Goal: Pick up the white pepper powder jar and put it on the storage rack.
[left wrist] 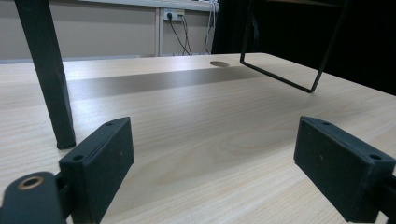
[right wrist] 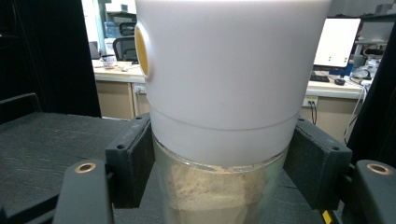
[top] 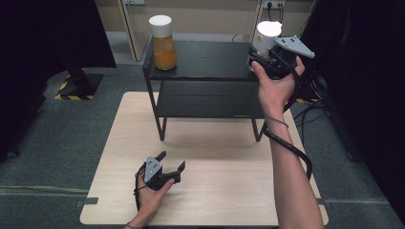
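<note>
A: Jar [right wrist: 224,140], white lid, tan powder: clamped between the right hand-held gripper [top: 265,59] jaws, over the black shelf [top: 205,59] top.

B: Left hand-held gripper [top: 168,168]?

A: Jaws spread, nothing between them, resting on the bench [top: 219,162].

I see even overhead light; the jar lid [top: 267,29] glares white, the table [top: 215,191] is softly shadowed, dark edges.
</note>
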